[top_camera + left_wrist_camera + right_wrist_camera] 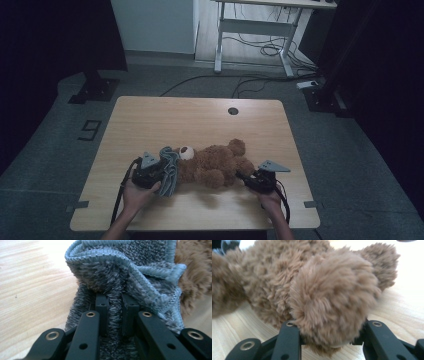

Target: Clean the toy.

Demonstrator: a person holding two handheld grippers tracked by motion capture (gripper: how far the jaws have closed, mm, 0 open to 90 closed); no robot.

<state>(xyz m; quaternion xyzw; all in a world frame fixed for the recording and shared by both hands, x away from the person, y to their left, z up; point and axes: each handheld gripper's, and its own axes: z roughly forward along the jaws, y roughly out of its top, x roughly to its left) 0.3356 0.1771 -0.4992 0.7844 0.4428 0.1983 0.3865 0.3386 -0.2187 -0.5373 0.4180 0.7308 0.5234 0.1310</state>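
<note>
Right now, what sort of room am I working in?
Probably a lab or recording workspace: a bare wooden table with a cable hole, a height-adjustable desk behind, and loose cables across grey floor.

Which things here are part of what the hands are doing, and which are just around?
In use:
- teddy bear, one limb between the right gripper jaws
- grey-blue towel, pinched by the left gripper

Just around:
- white desk behind the table
- cables on the floor
- floor mark shaped like a 9
</note>
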